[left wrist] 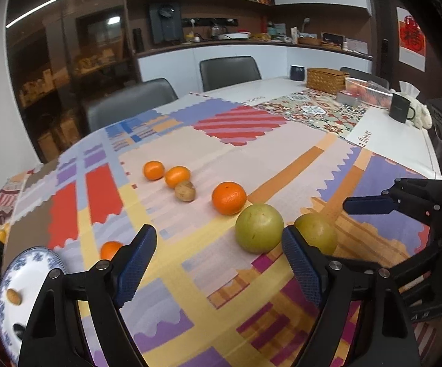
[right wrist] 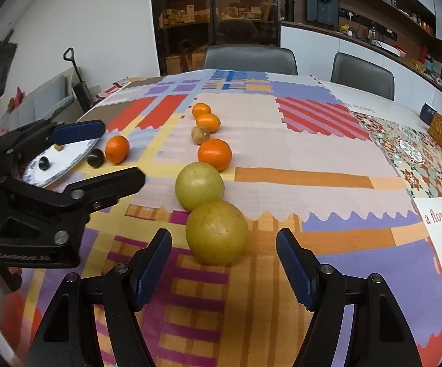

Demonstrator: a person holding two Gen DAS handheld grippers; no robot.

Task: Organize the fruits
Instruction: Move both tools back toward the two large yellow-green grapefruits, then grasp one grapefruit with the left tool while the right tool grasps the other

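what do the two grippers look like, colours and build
Both match: the left gripper and right gripper have matte black angular linkage arms joined by round silver pivot bolts. Each finger carries a dark blue pad with a fine ridged grid texture. The left body bears faint embossed lettering, unreadable. No cables show.

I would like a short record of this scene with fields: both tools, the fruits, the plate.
left tool: open, holds nothing
right tool: open, nearest green fruit lies ahead of its fingers
fruit line: two green fruits, big orange, brown fruit, two small oranges
apart: one orange and a dark fruit beside the plate
plate: blue-rimmed, two small items on it
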